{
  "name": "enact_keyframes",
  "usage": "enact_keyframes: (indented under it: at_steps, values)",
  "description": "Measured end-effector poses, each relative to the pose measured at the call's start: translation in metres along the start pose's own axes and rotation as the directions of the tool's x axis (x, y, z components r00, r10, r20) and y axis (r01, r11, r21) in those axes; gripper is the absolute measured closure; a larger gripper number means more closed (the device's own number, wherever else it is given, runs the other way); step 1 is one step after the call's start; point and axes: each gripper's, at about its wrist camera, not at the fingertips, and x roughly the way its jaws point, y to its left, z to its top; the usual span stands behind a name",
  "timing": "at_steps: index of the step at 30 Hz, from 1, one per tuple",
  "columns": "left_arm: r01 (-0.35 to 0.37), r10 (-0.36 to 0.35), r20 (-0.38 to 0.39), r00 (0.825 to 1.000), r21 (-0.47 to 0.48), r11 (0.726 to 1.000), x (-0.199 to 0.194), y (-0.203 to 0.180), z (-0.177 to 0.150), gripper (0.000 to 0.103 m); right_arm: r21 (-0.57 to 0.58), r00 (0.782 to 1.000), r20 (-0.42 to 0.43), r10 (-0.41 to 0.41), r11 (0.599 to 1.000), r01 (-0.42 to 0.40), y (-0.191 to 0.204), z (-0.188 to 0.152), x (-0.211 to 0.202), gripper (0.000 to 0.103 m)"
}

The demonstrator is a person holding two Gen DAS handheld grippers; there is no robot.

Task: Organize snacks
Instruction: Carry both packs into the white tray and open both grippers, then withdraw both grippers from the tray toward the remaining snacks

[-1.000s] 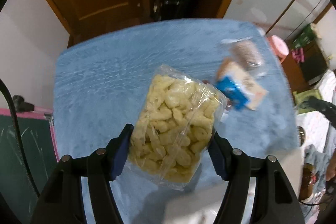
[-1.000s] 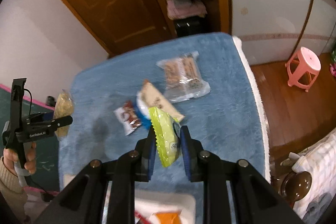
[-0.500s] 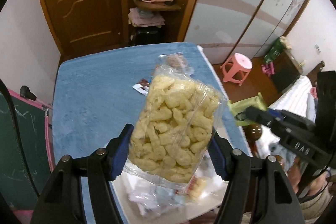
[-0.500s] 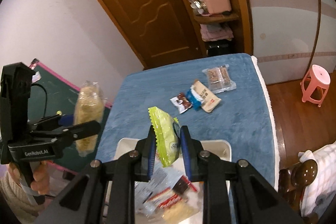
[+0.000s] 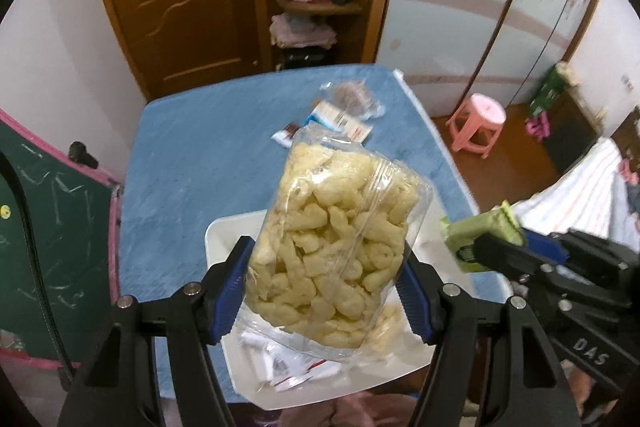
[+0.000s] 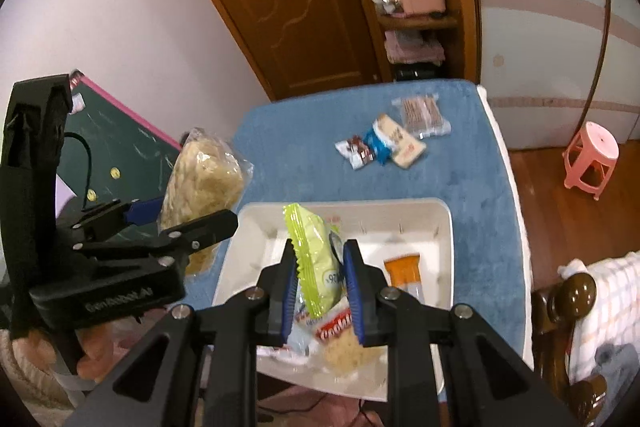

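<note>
My left gripper [image 5: 324, 275] is shut on a clear bag of pale yellow puffs [image 5: 336, 247], held in the air over the white tray [image 5: 224, 231]. From the right wrist view the same bag of puffs [image 6: 204, 179] hangs just left of the tray [image 6: 444, 227]. My right gripper [image 6: 320, 267] is shut on a light green snack packet [image 6: 316, 259] above the tray. That green packet [image 5: 480, 231] shows at the right of the left wrist view. The tray holds an orange packet [image 6: 402, 269], a red-lettered cookie packet [image 6: 334, 321] and loose puffs.
On the blue cloth-covered table [image 6: 300, 155] beyond the tray lie a clear pack of brown bars [image 6: 422, 111], a blue-and-cream packet [image 6: 394, 143] and a small red-white packet [image 6: 354, 151]. A green chalkboard [image 5: 40, 247] stands left. A pink stool [image 6: 592, 159] stands right, and a hand [image 6: 92, 355] shows low at left.
Both grippers have pulled back and risen with their snacks, from over the middle of the table to the white tray at its near edge. The grips look unchanged.
</note>
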Motion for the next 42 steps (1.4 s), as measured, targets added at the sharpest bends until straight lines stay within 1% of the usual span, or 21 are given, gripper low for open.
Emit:
enact_keyframes:
  at_steps: [3,7,14,18,20,21,24,25,27,31,35,42]
  values:
    - [-0.020,0.021,-0.033,0.999,0.005,1.000,0.011,-0.001,-0.011,0.037,0.003,1.000,-0.029,-0.012,1.000,0.012,-0.001,-0.009,0.004,0.080]
    - [-0.013,0.013,-0.072,0.997,-0.012,1.000,0.025,0.002,-0.019,0.037,-0.004,0.997,-0.052,-0.059,0.998,0.059,-0.002,-0.016,0.012,0.080]
    - [-0.033,0.033,-0.091,0.995,0.002,0.999,0.034,-0.003,-0.022,0.036,-0.019,0.985,-0.113,-0.134,0.991,0.132,-0.005,-0.020,0.032,0.079]
    - [-0.033,0.033,-0.115,0.993,0.008,0.999,0.039,-0.004,-0.024,0.036,-0.028,0.977,-0.150,-0.150,0.989,0.148,-0.005,-0.025,0.042,0.078]
    - [-0.025,0.026,-0.138,0.990,0.007,1.000,0.043,-0.004,-0.026,0.033,-0.026,0.976,-0.161,-0.144,0.990,0.142,-0.005,-0.025,0.044,0.071]
    - [-0.021,0.021,-0.148,0.989,0.002,1.000,0.045,-0.004,-0.027,0.028,-0.027,0.976,-0.163,-0.145,0.989,0.143,-0.005,-0.025,0.045,0.061]
    - [-0.021,0.017,-0.148,0.989,-0.024,0.999,0.045,0.002,-0.028,0.021,-0.027,0.975,-0.146,-0.169,0.986,0.167,-0.005,-0.024,0.041,0.054]
    - [-0.015,0.010,-0.149,0.989,-0.033,0.999,0.045,0.005,-0.029,0.020,-0.022,0.975,-0.143,-0.168,0.986,0.166,-0.006,-0.024,0.041,0.050]
    - [-0.011,0.003,-0.149,0.989,-0.053,0.999,0.044,0.008,-0.029,0.020,-0.008,0.978,-0.141,-0.156,0.988,0.157,-0.006,-0.023,0.039,0.048]
    - [-0.030,0.024,-0.136,0.990,-0.045,0.999,0.041,0.009,-0.030,0.020,-0.008,0.979,-0.139,-0.147,0.989,0.148,-0.003,-0.022,0.039,0.048]
    - [-0.056,0.054,-0.111,0.992,-0.016,0.998,0.037,0.004,-0.030,0.020,-0.007,0.981,-0.135,-0.142,0.990,0.142,-0.001,-0.022,0.038,0.048]
    - [-0.058,0.057,-0.103,0.993,-0.006,0.998,0.034,0.002,-0.029,0.020,0.018,0.981,-0.143,-0.128,0.991,0.132,-0.006,-0.022,0.039,0.048]
